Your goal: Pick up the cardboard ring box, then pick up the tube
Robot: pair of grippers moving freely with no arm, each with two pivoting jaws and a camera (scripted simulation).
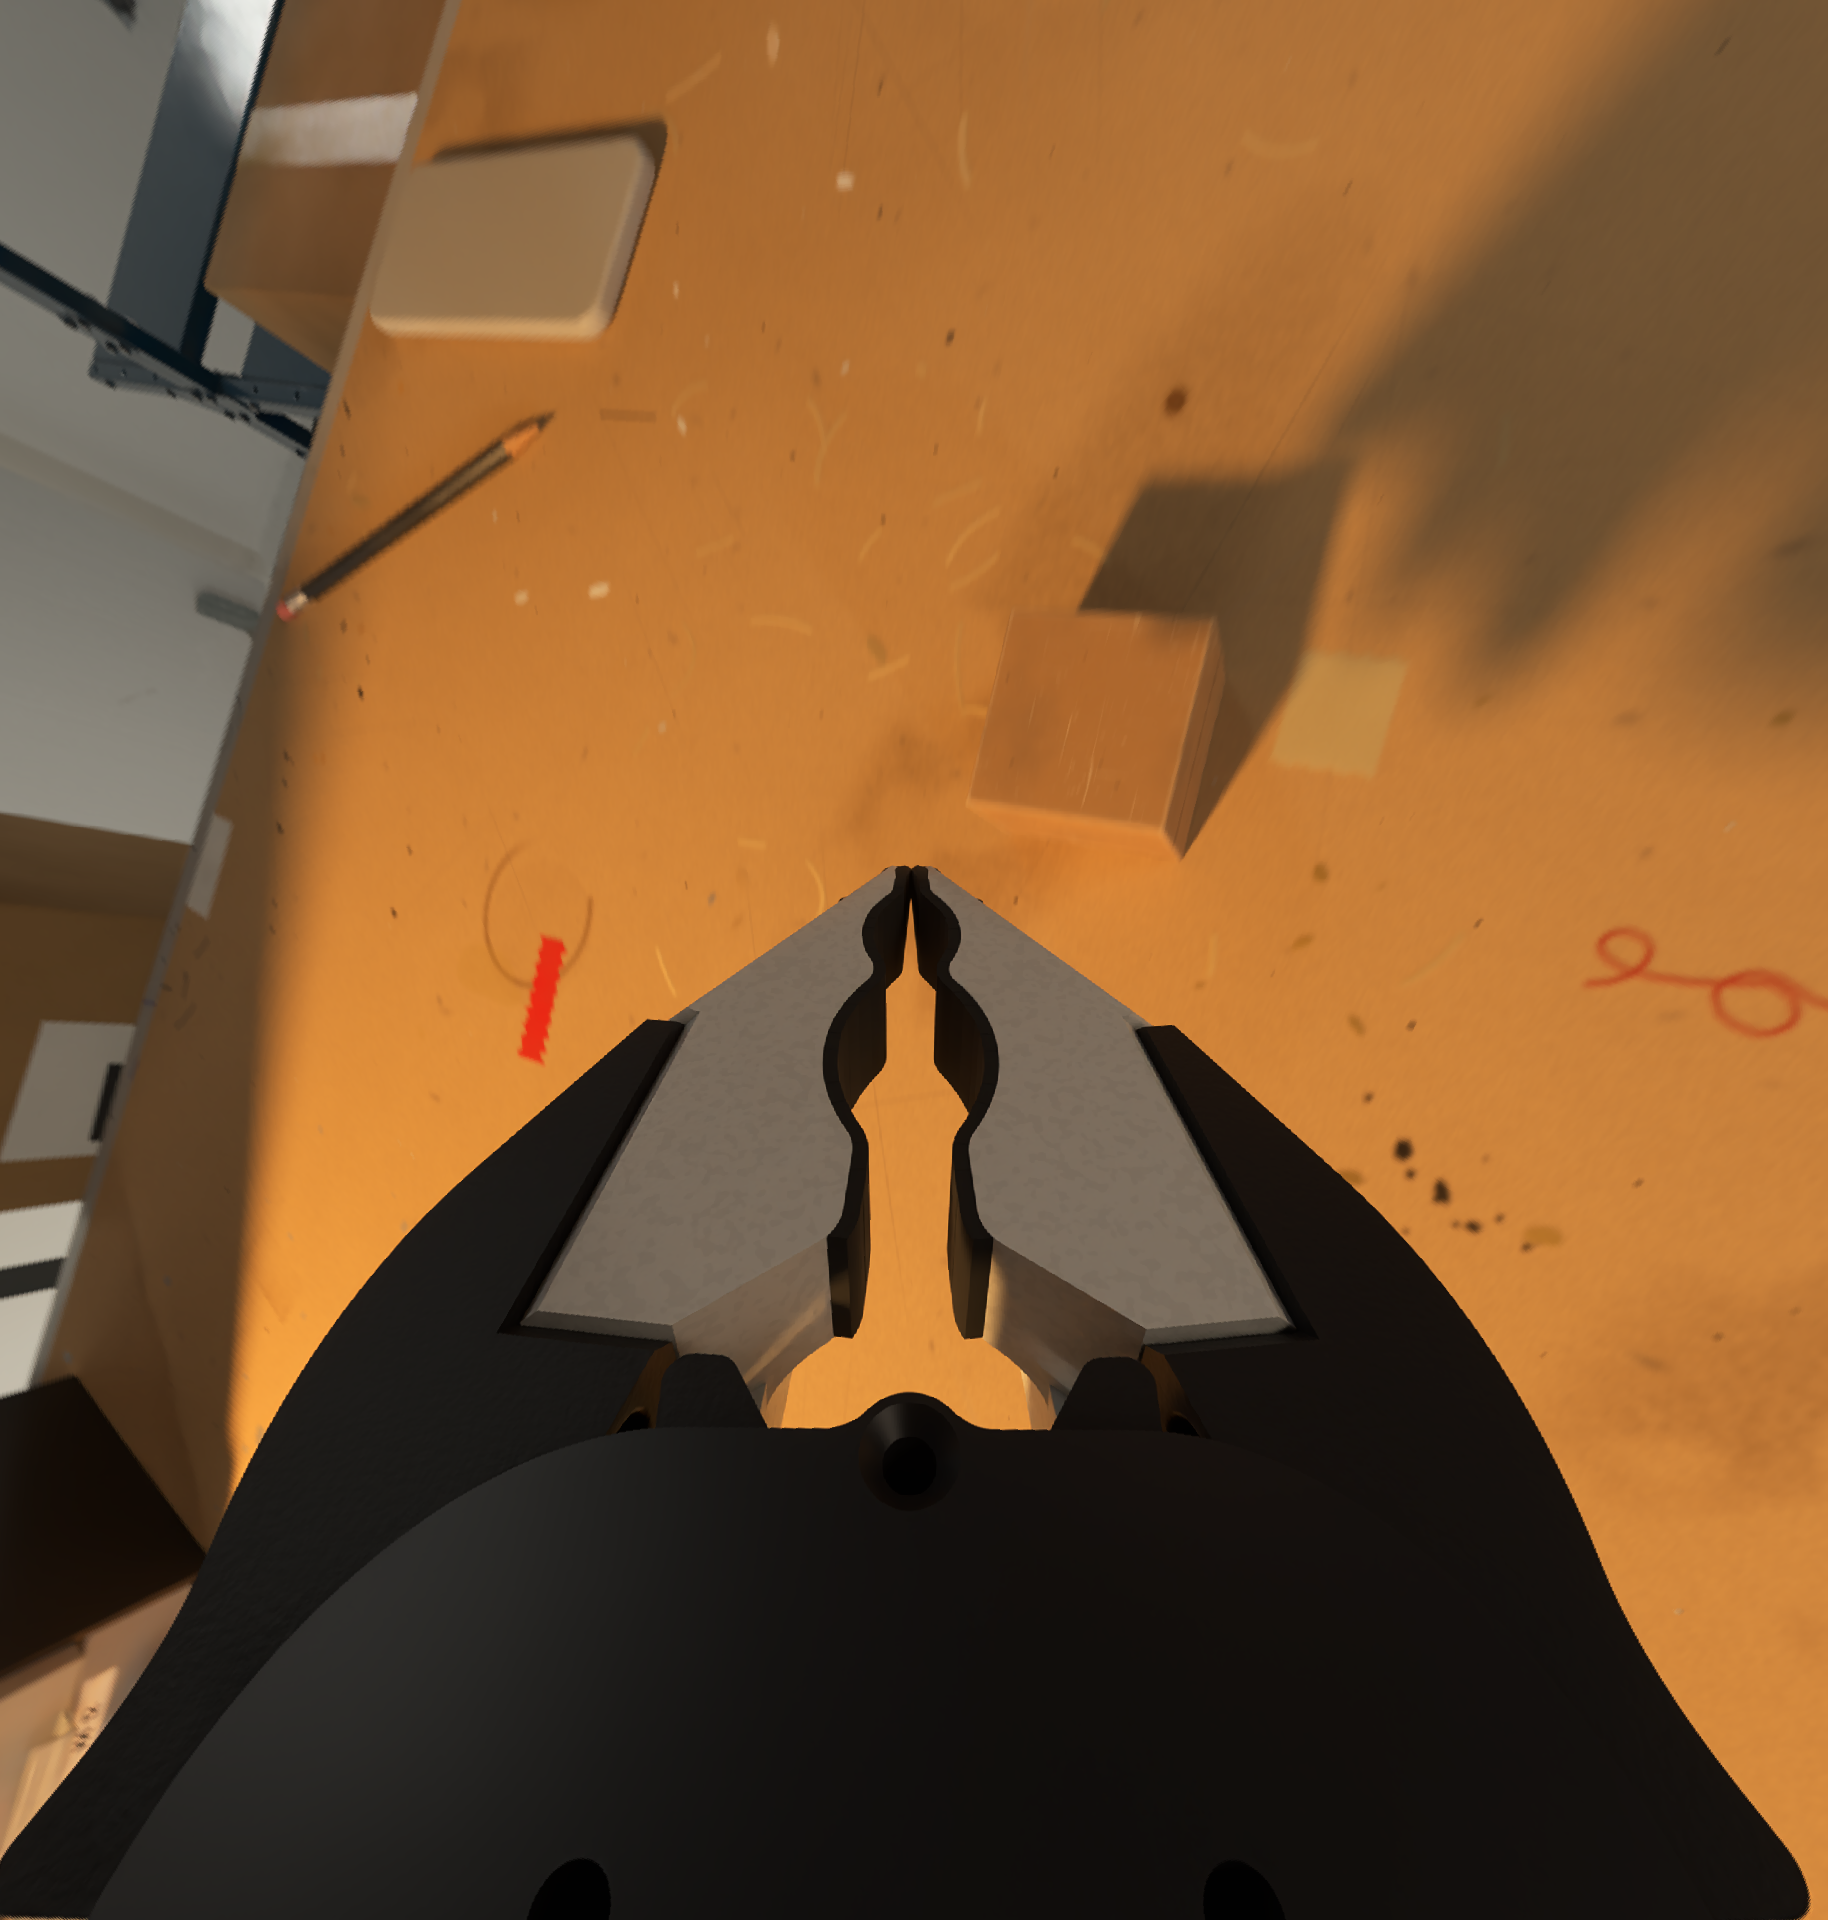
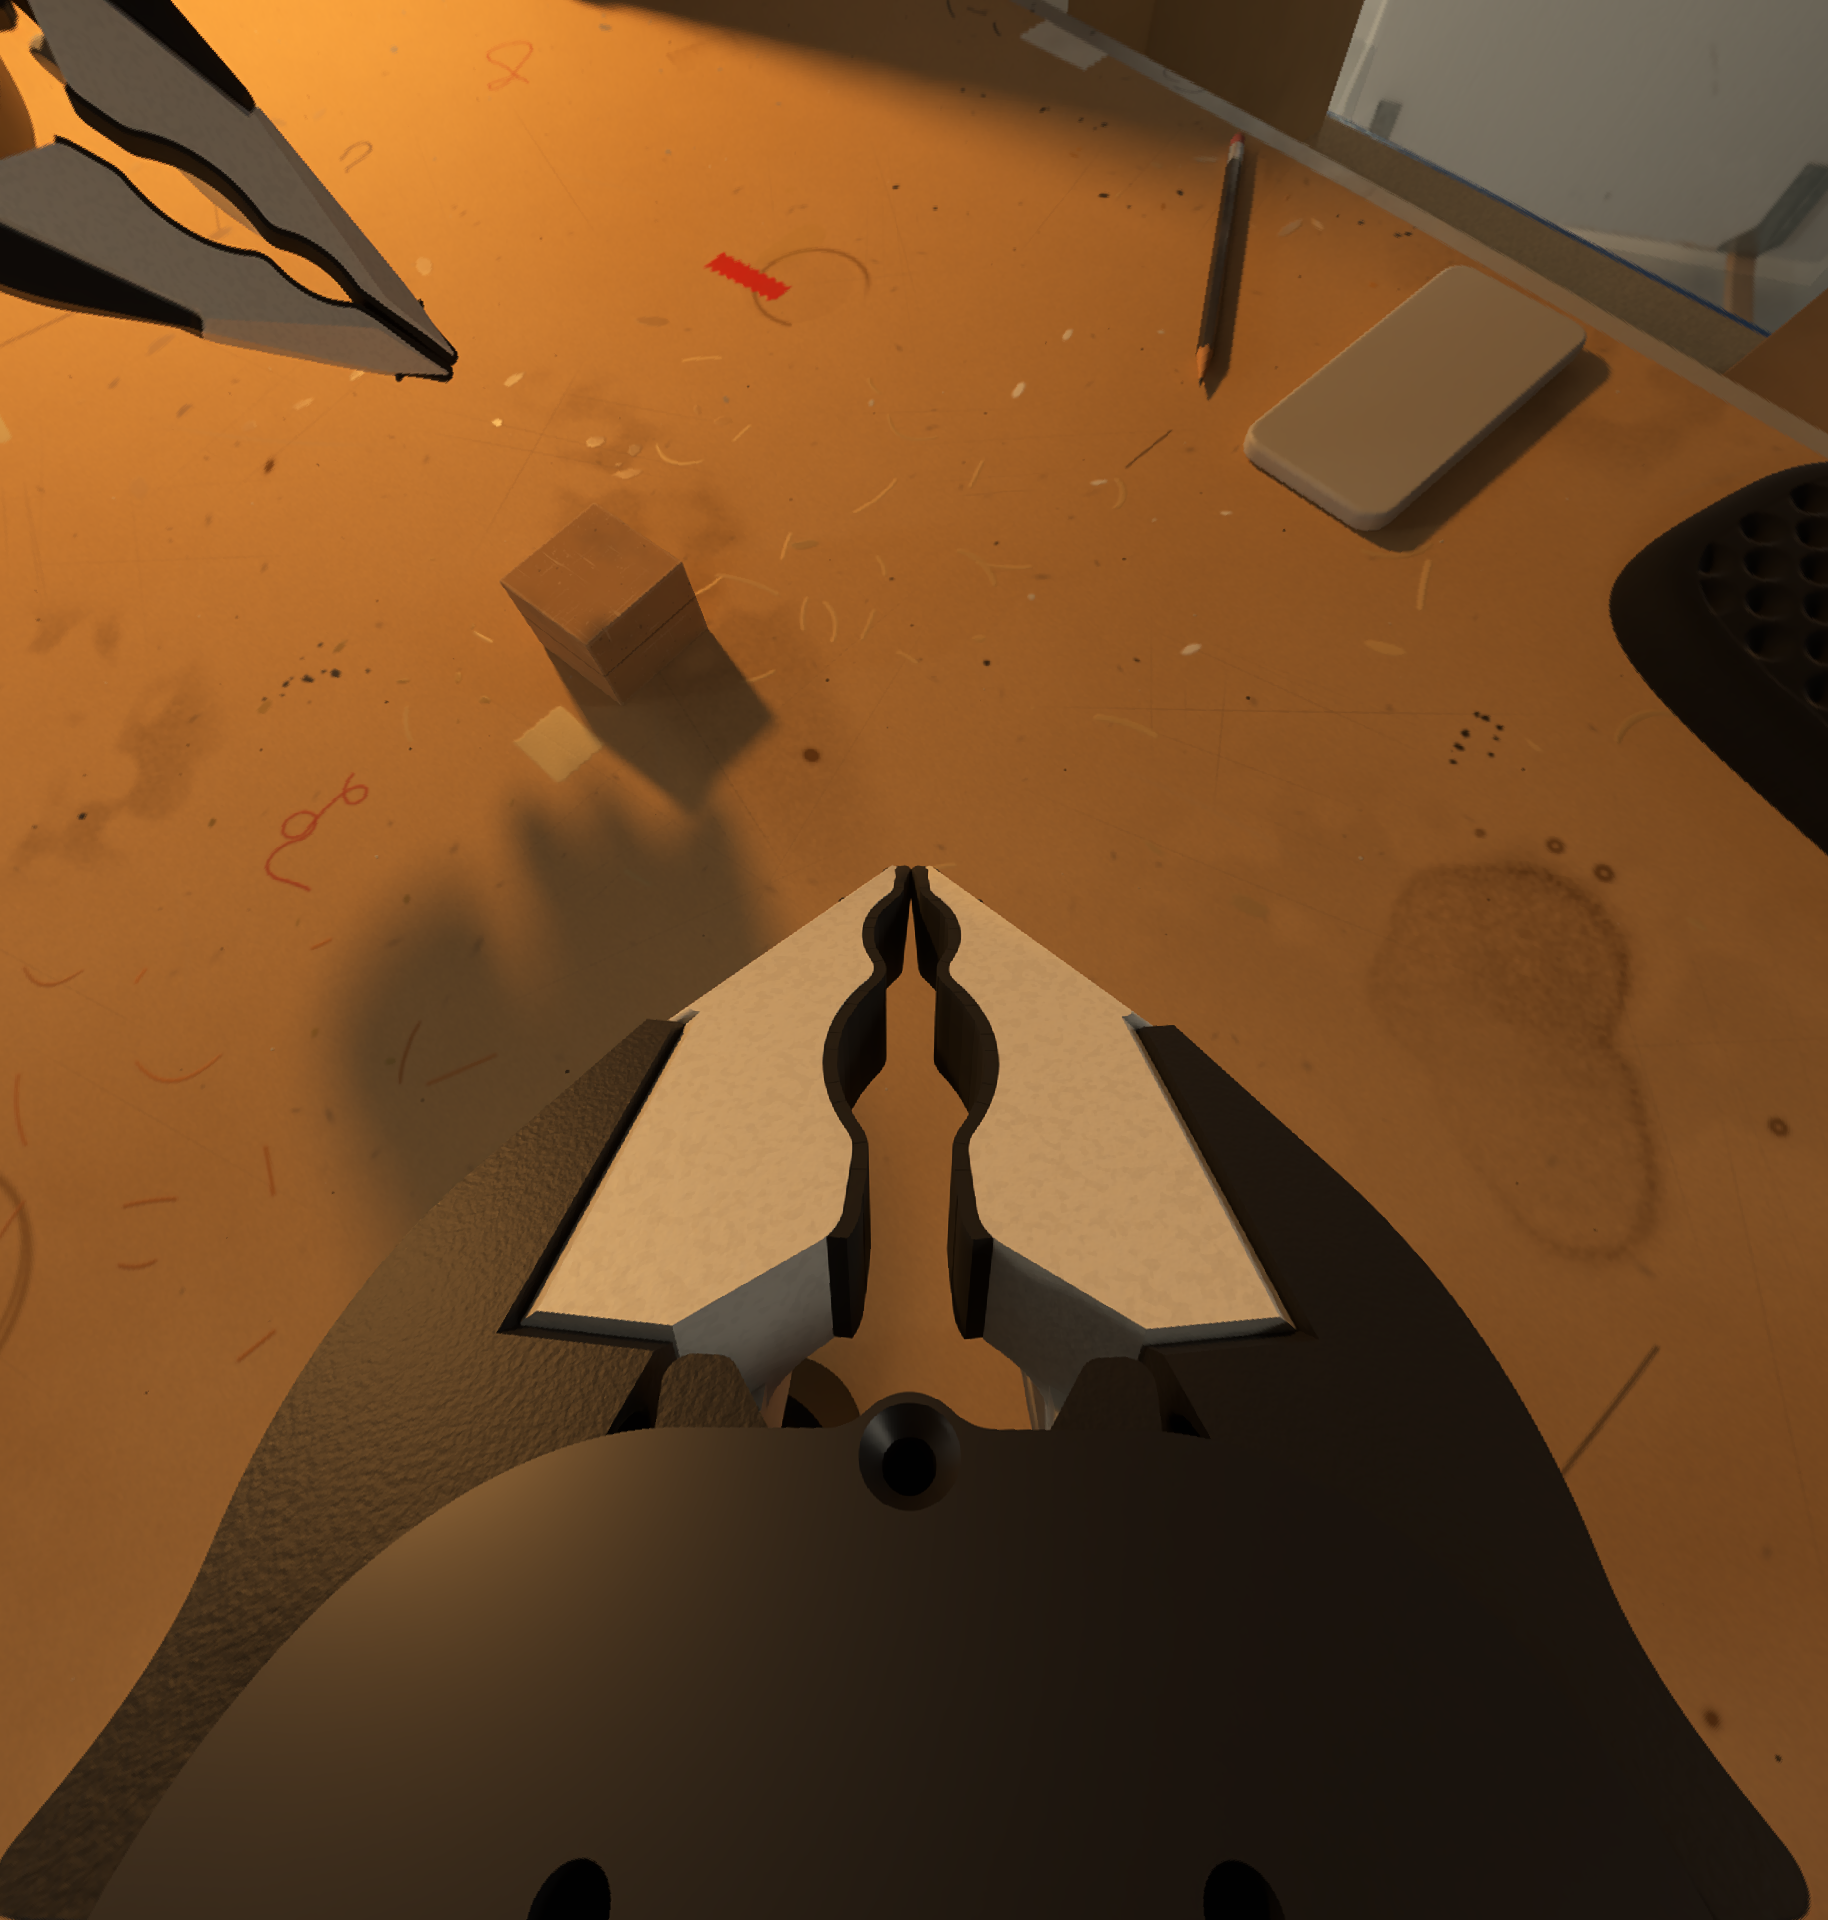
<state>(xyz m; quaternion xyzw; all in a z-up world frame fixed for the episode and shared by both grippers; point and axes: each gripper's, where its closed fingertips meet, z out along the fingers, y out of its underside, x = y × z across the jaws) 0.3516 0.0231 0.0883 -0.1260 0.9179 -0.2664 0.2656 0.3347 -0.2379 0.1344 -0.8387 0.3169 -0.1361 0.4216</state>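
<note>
The worktop (image 1: 993,312) is an orange-brown board, scuffed, flecked with pale shavings and dark specks, with warm light and soft shadows falling across it. In the left wrist view, its edge runs along the left side, and beyond it lie white wall panels, a dark metal rail and cardboard cartons on the floor. Just inside that edge a grey pencil (image 1: 416,511) lies slanted, and above it rests a flat tan rounded slab (image 1: 520,234). Lower down is a short red strip (image 1: 542,1000) beside a faint drawn arc. The left gripper (image 1: 910,875) hangs over the board with its 2 fingertips touching and nothing between them. Just beyond and right of the tips stands the cardboard ring box (image 1: 1092,717), closed, upright, its lid seam showing on the side, so its contents cannot be seen; a pale square patch (image 1: 1338,715) lies next to it, and a red scribble (image 1: 1736,992) farther right. In the right wrist view, the left gripper (image 2: 442,366) enters from the upper left, the ring box (image 2: 603,597) sits left of centre, well apart from the right gripper (image 2: 910,875), whose tips also meet on nothing. A black perforated curved object (image 2: 1783,644) reaches in at the right. No tube can be made out.
</note>
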